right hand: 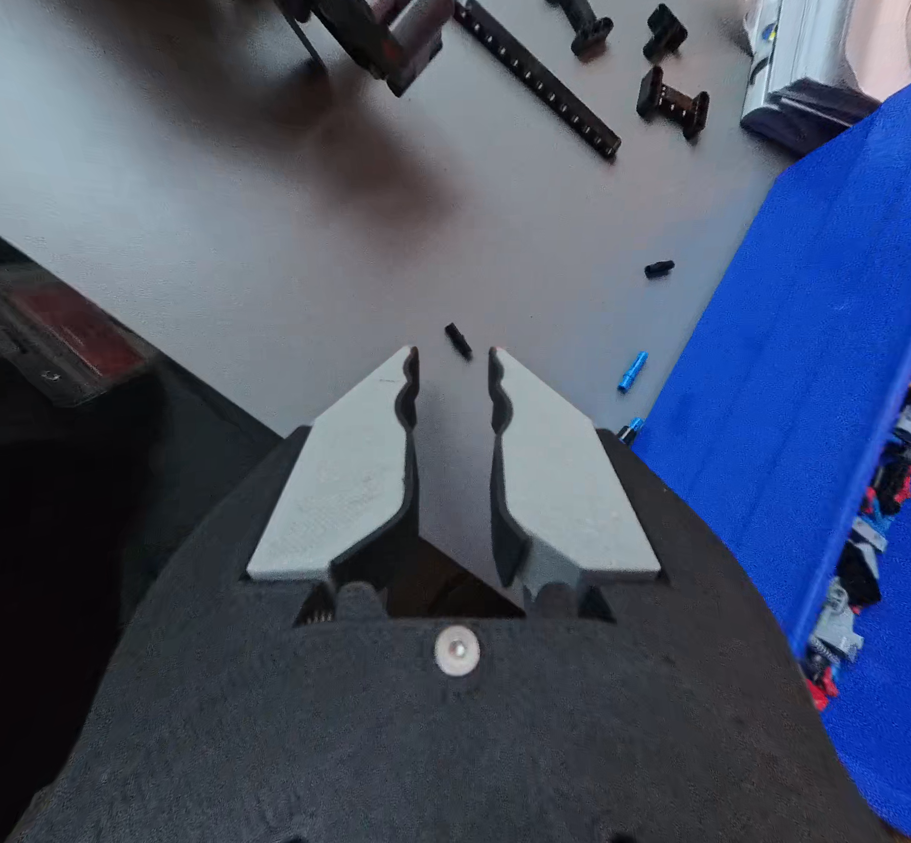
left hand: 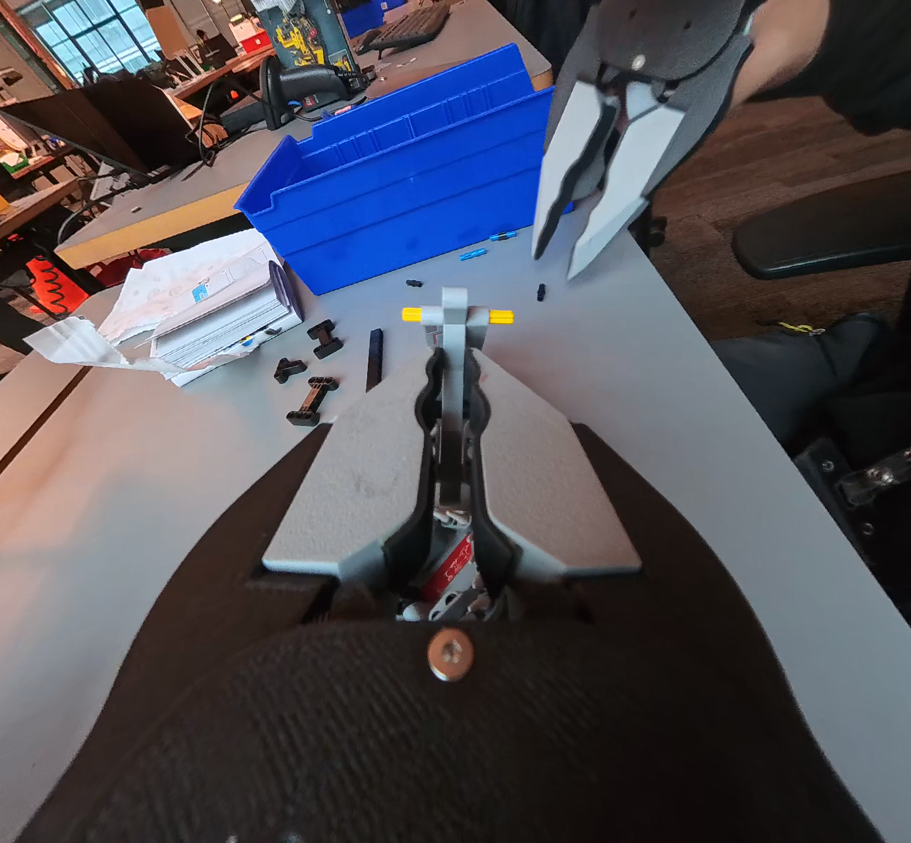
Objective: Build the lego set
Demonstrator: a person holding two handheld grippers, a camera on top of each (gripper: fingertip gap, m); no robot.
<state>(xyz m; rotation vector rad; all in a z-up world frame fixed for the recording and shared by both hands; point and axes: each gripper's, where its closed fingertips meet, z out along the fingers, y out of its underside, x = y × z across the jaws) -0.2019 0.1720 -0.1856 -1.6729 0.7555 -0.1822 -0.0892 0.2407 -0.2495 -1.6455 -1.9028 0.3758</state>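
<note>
Right wrist view shows you hovering the right gripper (right hand: 453, 351), jaws apart, over a small black pin (right hand: 458, 341) on the desk (right hand: 246, 208), likely to fetch it while your left gripper (left hand: 453, 361) is clamping the grey assembly (left hand: 454, 321) steady above the desk.

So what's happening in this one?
A person is building a lego set with two handheld grippers. The left gripper is shut on a grey assembly with yellow axle ends, held above the table. The right gripper is open, tips close to a small black pin lying beside the blue bin.
</note>
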